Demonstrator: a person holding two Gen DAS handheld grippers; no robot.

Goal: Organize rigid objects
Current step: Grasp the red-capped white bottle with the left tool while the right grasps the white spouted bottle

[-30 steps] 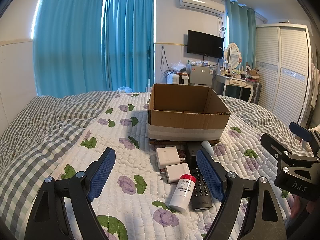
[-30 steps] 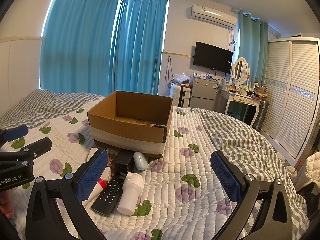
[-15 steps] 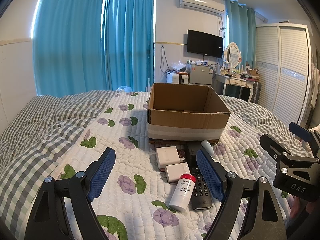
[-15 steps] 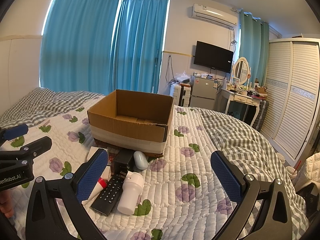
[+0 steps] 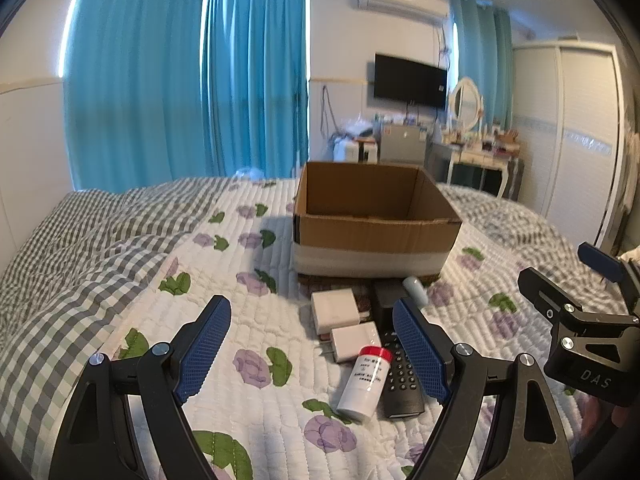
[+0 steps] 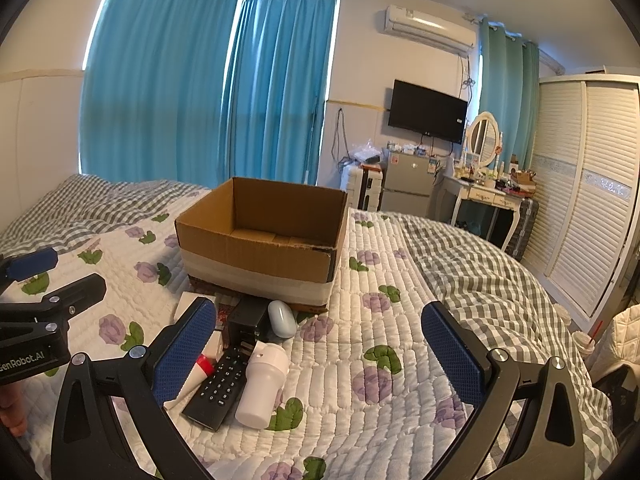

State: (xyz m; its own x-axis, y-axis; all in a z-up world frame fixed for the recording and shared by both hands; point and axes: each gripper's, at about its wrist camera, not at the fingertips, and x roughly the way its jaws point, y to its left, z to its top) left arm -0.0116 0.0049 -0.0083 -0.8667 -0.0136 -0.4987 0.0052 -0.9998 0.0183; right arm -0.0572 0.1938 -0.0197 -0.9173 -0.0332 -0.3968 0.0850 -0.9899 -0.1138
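An open cardboard box [image 5: 376,224] [image 6: 260,248] stands on the bed. In front of it lie two white chargers [image 5: 335,311], a white bottle with a red cap [image 5: 365,380], a black remote [image 5: 400,376] [image 6: 220,388], a black block [image 6: 248,318], a pale blue mouse [image 6: 281,318] and a white cup on its side [image 6: 264,384]. My left gripper [image 5: 312,348] is open and empty, just short of the pile. My right gripper [image 6: 320,352] is open and empty, right of the pile.
The quilted floral bedspread [image 6: 380,320] runs left and right of the box, with grey check bedding [image 5: 72,248] at the sides. A dresser [image 6: 488,192], fridge [image 6: 406,178] and wardrobe [image 6: 592,200] stand beyond the bed.
The left wrist view has shifted slightly: the box and pile sit a little lower. The objects have not moved. Both grippers stay open.
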